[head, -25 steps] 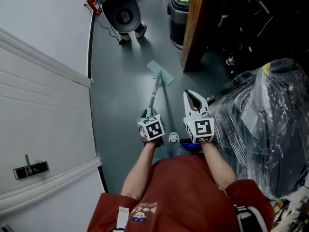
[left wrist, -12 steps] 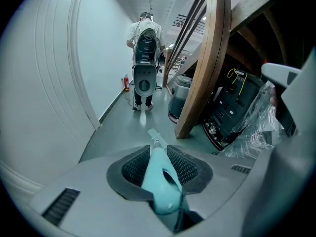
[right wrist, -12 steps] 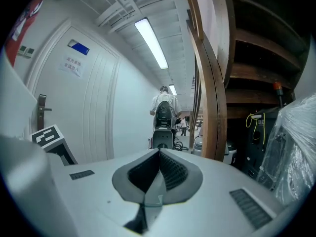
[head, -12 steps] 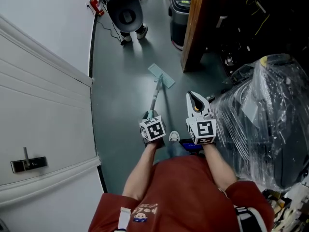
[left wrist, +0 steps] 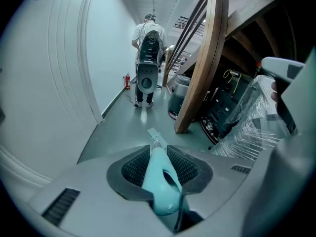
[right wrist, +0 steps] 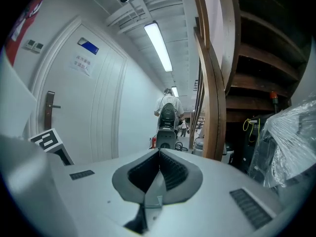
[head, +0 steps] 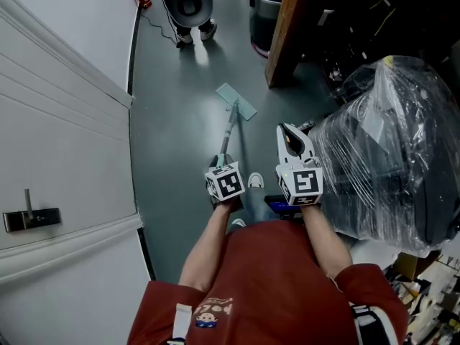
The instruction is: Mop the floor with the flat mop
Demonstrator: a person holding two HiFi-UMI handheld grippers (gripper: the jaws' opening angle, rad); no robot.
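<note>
The flat mop has a pale teal head [head: 236, 102] lying on the grey-green floor ahead of me, and a slim pole [head: 228, 133] running back to a teal grip. My left gripper [head: 219, 165] is shut on that grip; in the left gripper view the mop handle [left wrist: 160, 179] sits clamped between the ribbed pads, with the mop head [left wrist: 153, 134] small beyond it. My right gripper [head: 289, 138] hovers to the right of the pole, apart from it, jaws pressed together with nothing between them [right wrist: 159, 169].
A white door and wall [head: 57, 142] run along the left. A plastic-wrapped bulky object [head: 388, 142] crowds the right. A wooden stair beam [head: 284, 31] and a dark bin [head: 262, 6] stand ahead. A person with a backpack machine [head: 188, 2] stands further down the corridor.
The view has shifted forward down the corridor; mop head and both grippers sit slightly higher in frame. The left gripper keeps its hold on the handle, and the right one stays beside it.
</note>
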